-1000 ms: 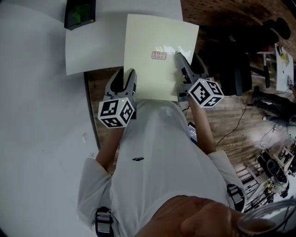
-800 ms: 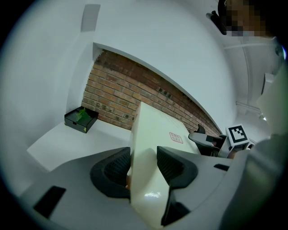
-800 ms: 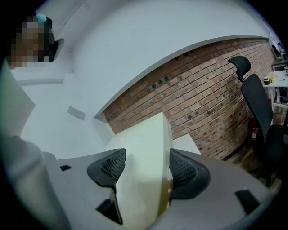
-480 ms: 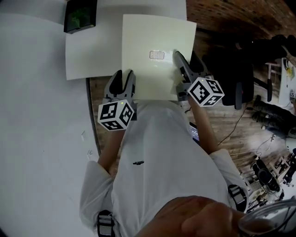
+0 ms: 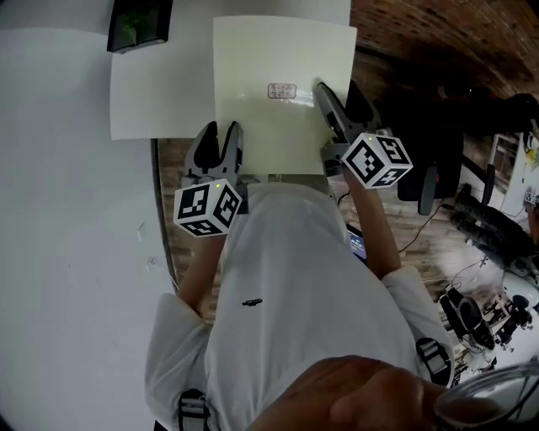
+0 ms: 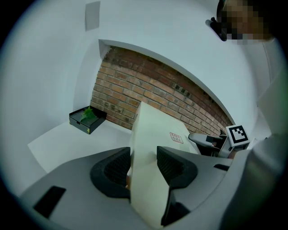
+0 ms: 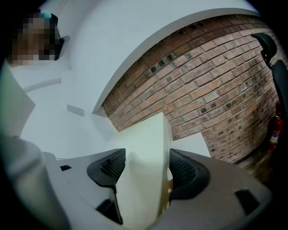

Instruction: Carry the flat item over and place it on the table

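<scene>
While sheet hangs clamped, black tray, greenery perhaps

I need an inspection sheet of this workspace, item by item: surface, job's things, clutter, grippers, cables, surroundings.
Surface: white table, with a white sheet lying on it.
Job's things: cream flat board, carried partly over the table, small red label on top; not yet set down.
Clutter: black tray with something green inside, at the table's far side.
Grippers: left gripper shut on the board's near edge; right gripper shut on its right edge.
Cables: one thin cable on the wooden floor.
Surroundings: brick wall, black chair.
</scene>
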The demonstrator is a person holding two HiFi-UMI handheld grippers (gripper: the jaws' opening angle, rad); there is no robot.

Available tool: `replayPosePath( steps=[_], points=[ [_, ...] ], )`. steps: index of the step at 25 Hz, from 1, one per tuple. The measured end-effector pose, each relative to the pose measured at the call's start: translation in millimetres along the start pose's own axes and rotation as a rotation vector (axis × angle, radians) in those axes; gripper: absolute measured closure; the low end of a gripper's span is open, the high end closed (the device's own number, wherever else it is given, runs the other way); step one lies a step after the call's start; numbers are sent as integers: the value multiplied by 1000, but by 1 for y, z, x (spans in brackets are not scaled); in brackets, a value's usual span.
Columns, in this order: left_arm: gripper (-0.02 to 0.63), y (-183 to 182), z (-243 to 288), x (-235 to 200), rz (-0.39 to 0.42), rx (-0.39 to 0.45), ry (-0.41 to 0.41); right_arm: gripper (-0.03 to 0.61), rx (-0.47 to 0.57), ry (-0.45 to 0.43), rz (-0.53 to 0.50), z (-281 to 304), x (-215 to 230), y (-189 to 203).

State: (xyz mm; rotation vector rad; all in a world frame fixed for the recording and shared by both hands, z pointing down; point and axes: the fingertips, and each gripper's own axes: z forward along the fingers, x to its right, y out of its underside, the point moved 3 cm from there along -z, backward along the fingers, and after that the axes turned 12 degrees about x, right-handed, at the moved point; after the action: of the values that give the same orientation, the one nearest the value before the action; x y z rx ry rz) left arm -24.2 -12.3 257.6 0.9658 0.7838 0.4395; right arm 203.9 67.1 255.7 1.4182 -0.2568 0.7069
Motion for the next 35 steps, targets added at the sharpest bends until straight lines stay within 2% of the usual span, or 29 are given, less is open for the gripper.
replayPosePath(
  steps=[8,14,18,28,35],
  points=[
    [420,14,30,-3,-29,25,-60,279,-42,-47,-27,36,23,3],
    [420,33,97,-1,-33,14,-106,279,-84,-63,-18,91,78,5],
    [420,46,103,-8,-44,23,-127,279,-98,-81,-20,102,85,15],
    [420,72,106,-76,-100,50,-227,279,-175,-159,-46,157,66,77],
    [420,101,147,-95,-126,56,-282,279,-217,-193,-50,202,98,103]
  ],
)
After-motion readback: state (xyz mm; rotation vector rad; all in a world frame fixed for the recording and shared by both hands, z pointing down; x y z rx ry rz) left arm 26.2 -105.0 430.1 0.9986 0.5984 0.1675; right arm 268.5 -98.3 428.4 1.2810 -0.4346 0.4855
